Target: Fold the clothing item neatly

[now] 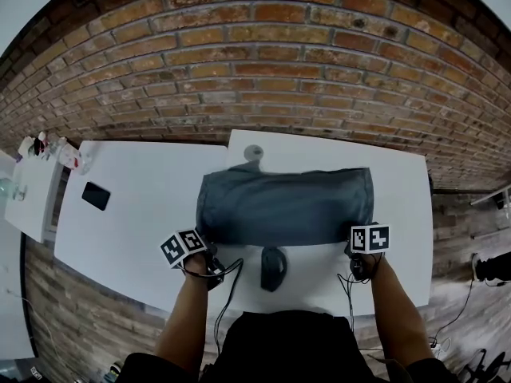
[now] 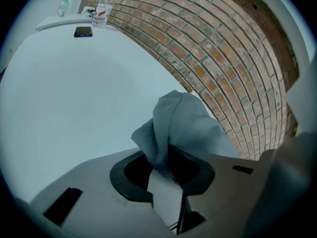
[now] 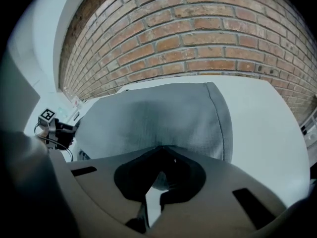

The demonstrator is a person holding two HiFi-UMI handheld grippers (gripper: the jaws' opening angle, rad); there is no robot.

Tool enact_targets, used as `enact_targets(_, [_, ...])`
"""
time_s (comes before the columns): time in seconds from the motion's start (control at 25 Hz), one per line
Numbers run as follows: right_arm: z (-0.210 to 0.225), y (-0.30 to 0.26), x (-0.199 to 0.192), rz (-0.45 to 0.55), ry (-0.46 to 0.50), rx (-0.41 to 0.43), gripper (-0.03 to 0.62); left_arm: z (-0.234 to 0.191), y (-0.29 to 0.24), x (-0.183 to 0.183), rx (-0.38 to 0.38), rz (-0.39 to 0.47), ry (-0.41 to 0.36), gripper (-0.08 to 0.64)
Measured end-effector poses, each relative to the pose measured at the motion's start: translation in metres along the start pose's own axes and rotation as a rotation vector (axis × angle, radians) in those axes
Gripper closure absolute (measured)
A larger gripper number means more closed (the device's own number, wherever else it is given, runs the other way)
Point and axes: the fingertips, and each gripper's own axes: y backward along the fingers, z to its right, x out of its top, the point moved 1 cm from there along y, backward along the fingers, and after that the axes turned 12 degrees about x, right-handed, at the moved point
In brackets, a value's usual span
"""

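Squarely in the middle of the white desk lies the blue-grey garment, folded into a wide band with its long edges running from 9 to 3 o'clock. Behind the desk stands a brick wall.

At the garment's 7 o'clock corner is the left gripper. In the left gripper view its jaws pinch a bunch of cloth, and the garment rises from them in a crumpled peak.

At the 5 o'clock corner is the right gripper. In the right gripper view its jaws are closed on the near edge, with a sliver of cloth showing between them. The rest of the garment spreads flat and smooth toward 12 o'clock.

A dark oval thing sits on the desk at the garment's 6 o'clock, between the two forearms. A small grey disc sits at its 12 o'clock, just beyond the far edge. A black phone lies well apart at 9 o'clock. Past the phone, bottles stand on a side table.
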Motion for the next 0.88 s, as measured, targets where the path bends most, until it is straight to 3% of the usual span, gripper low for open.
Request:
enact_targets(0.16, [-0.0013,-0.003,0.0015,-0.02,0.067,-0.046,0.591,-0.006,-0.0048,-0.0034,0.002,-0.016,0.007,0.46])
enact_targets(0.68, [-0.001,-0.0022,0.0013,0.003,0.057,-0.067,0.591,-0.0105,-0.0096,-0.007,0.013,-0.035,-0.039,0.43])
enact_targets(0.88, [0.0004,-0.0017,0.001,0.006,0.058,-0.073,0.591,-0.0095,-0.0092,-0.0072,-0.022,-0.047,0.006,0.43])
